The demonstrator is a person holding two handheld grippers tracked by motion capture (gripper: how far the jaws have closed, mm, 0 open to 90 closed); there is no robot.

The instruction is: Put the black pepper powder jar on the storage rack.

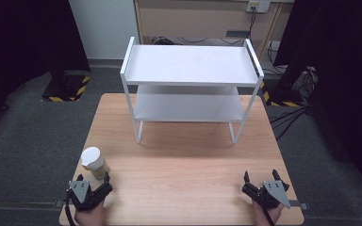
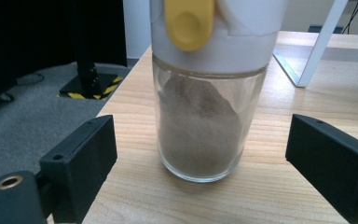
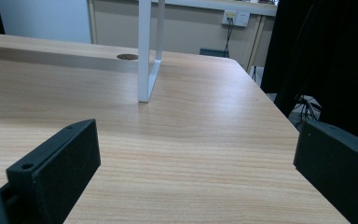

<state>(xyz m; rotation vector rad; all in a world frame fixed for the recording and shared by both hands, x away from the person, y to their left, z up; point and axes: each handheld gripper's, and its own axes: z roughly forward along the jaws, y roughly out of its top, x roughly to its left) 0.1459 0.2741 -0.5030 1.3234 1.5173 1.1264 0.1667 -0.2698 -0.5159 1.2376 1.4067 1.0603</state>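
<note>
High view, jar (image 1: 94, 163): upright near the table (image 1: 184, 160) front-left corner, white lid on top, just ahead of the left gripper (image 1: 93, 181).
High view, hands: both low at the table's near edge, left gripper aimed at the jar, right gripper (image 1: 261, 177) well apart at the front-right, aimed toward the white shelf rack (image 1: 191, 66).
Left gripper view, jar (image 2: 209, 98): clear glass, partly filled with brown powder, white cap with yellow flap; likely moderately heavy, rigid, smooth and breakable.
Left gripper view, hold: best across the glass body below the cap, squarely, without tipping.
Left gripper view, gripper: jaws spread wide either side of the jar, not touching it, nothing gripped.
Right gripper view, gripper: jaws spread wide over bare table, holding nothing; rack leg (image 3: 145, 51) ahead.
</note>
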